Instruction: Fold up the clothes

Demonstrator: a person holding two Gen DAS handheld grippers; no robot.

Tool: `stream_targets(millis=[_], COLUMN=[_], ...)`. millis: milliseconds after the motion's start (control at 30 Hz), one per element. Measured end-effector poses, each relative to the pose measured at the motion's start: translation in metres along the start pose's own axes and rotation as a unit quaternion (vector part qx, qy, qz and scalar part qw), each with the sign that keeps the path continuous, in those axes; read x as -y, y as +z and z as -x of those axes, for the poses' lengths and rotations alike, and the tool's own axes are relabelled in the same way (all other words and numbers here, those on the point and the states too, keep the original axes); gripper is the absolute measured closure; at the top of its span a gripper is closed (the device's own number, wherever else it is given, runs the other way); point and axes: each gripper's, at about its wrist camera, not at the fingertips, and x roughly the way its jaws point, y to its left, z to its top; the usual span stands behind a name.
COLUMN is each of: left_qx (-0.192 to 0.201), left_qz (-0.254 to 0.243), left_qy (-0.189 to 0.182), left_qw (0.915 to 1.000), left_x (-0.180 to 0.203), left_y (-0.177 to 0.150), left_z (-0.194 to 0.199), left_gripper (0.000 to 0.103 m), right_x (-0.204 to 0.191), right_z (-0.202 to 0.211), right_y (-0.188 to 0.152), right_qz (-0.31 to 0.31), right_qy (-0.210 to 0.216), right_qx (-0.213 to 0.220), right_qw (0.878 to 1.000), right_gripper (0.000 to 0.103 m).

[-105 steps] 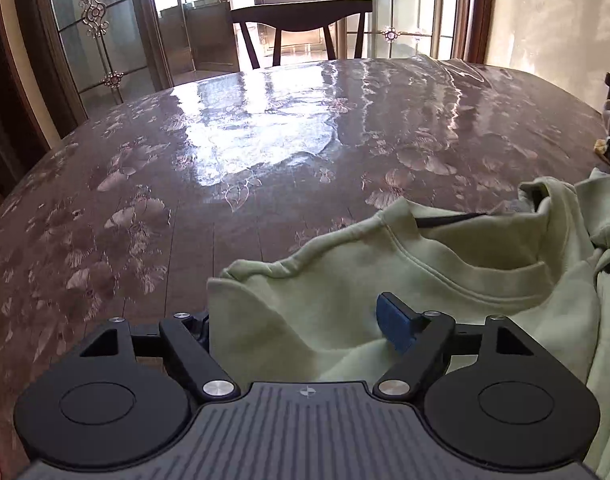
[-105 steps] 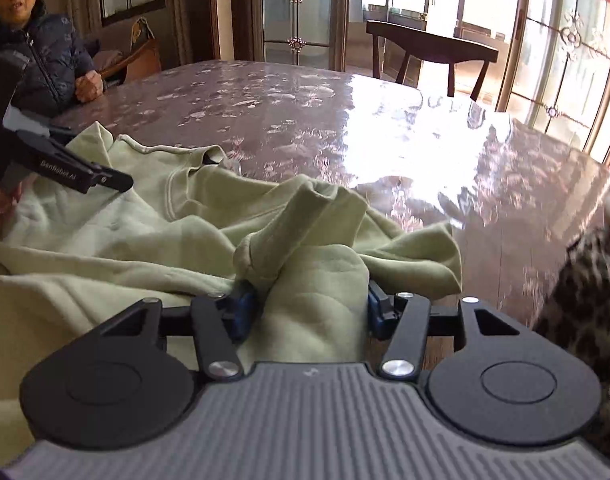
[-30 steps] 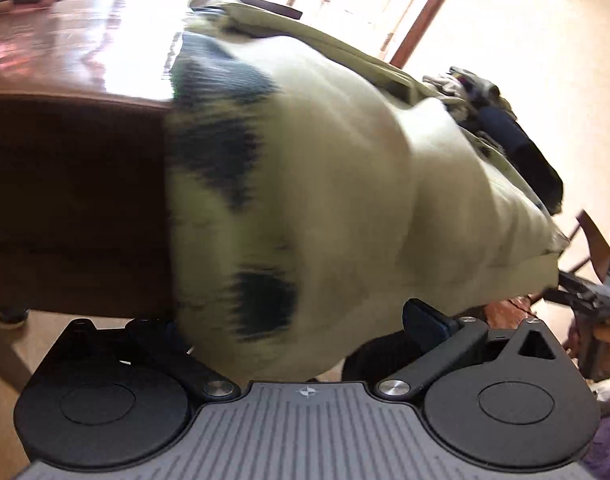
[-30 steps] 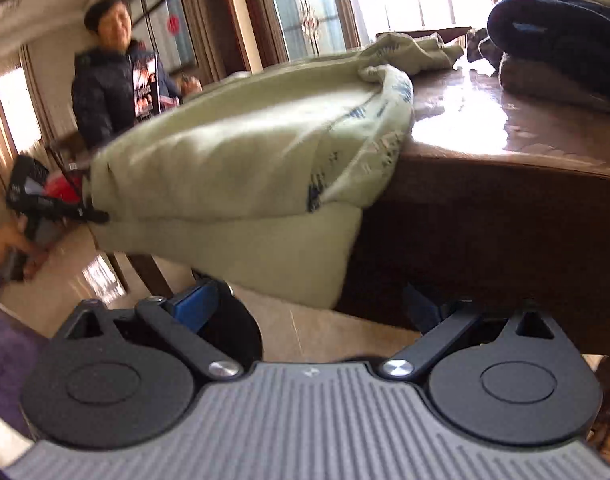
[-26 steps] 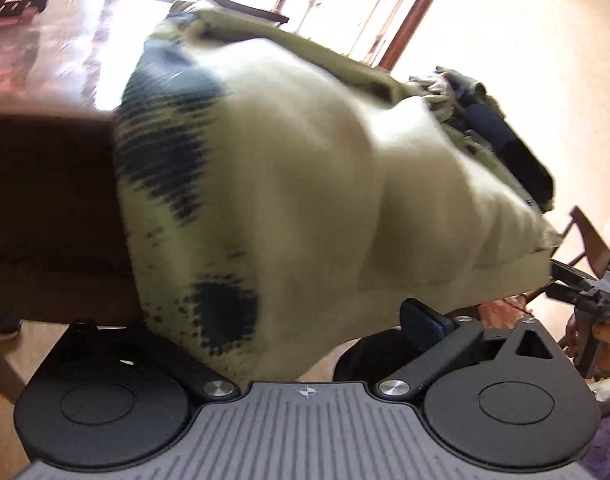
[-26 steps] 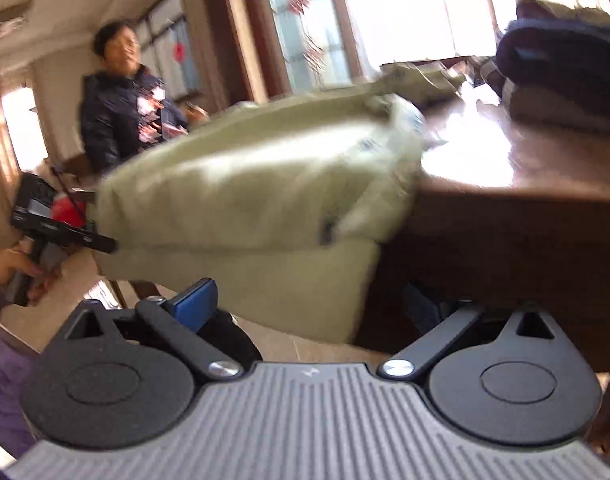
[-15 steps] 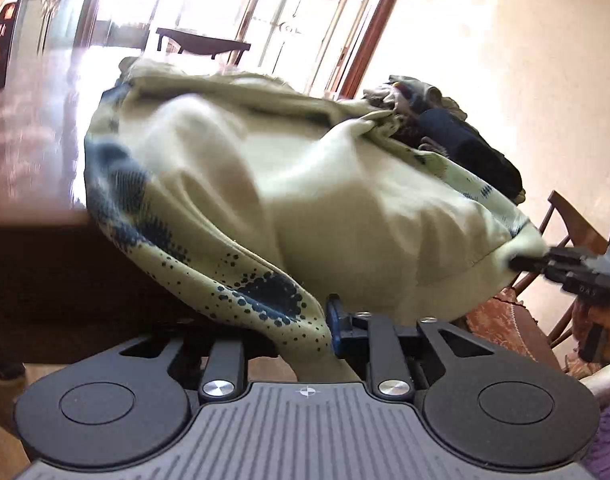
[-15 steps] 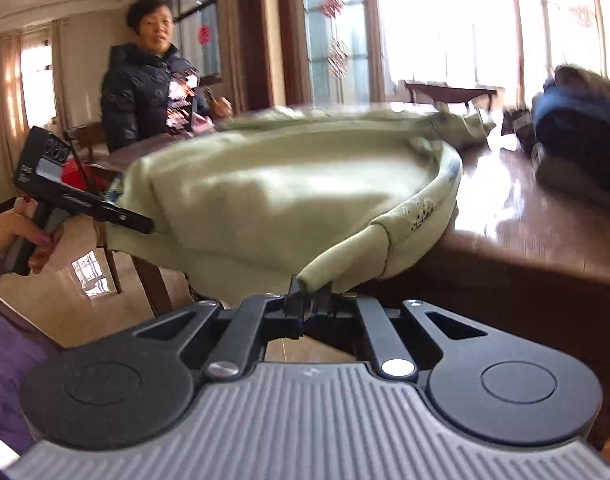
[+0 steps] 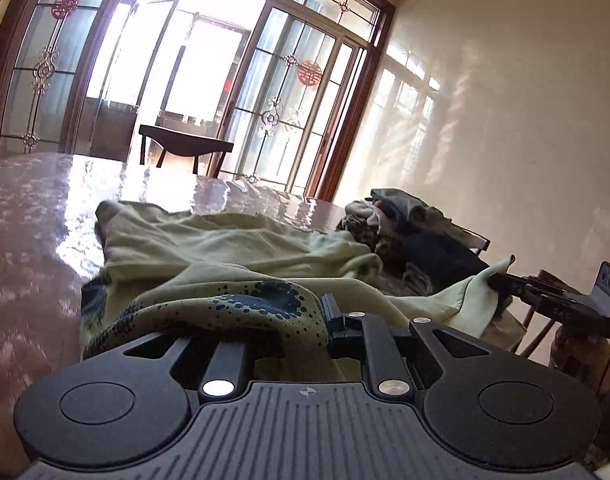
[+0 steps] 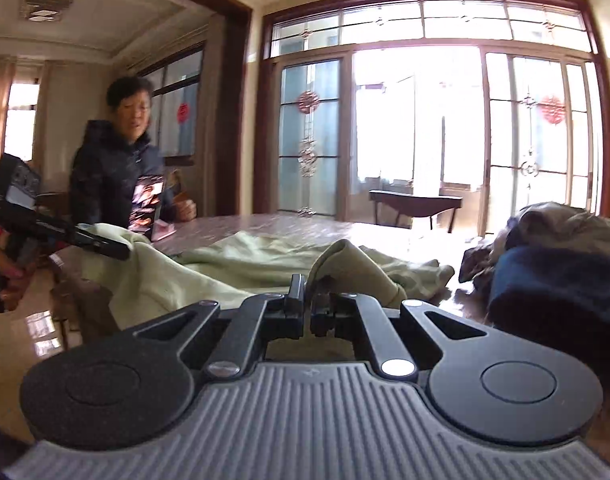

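Sweatshirt [image 9: 233, 248], pale green and soft, was pinched at its hem by both tools: the left gripper [image 9: 325, 320] had its jaws closed on the dark-dotted printed edge, the right gripper [image 10: 308, 308] clamped a plain ribbed fold. Its rumpled bulk lay on the glossy floral desk [image 9: 29, 216], beside a heap of dark clothes [image 10: 557, 264]. Half a second before, the cloth hung over the desk's edge; now it was drawn up onto the top.
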Motion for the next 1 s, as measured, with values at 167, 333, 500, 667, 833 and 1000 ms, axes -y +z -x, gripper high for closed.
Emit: stream_targets(millis=[167,333,500,667,833,1000], left_qx=[-0.003,-0.009,-0.024,-0.067,-0.085,-0.097], left_qz=[-0.013,-0.008,-0.001,0.010,0.011,0.013], left_qy=[0.018,0.042,0.062,0.077,0.074,0.072], left_qw=[0.9997,0.9990,0.9978,0.9947,0.9935,0.9926], left_x=[-0.017,-0.049,-0.087,-0.119,-0.127,-0.133], left_y=[0.033,0.061,0.088,0.097,0.088,0.079], left_z=[-0.036,-0.074,-0.122,-0.173,-0.183,-0.187], left_gripper=[0.088,0.088,0.088,0.088,0.088,0.088], right_x=[0.030,0.054,0.073,0.103,0.115,0.117], right_z=[-0.056,-0.126,-0.202,-0.275,-0.276,-0.222], right_y=[0.029,0.050,0.068,0.086,0.092,0.068], right_qz=[-0.005,0.021,0.061,0.061,0.058,0.071], right_qy=[-0.022,-0.042,-0.064,-0.069,-0.004,0.048], right_qx=[-0.014,-0.038,-0.053,-0.077,-0.100,-0.135], right_qw=[1.000,0.998,0.995,0.993,0.993,0.987], right_gripper=[0.097,0.097,0.097,0.097,0.069,0.012])
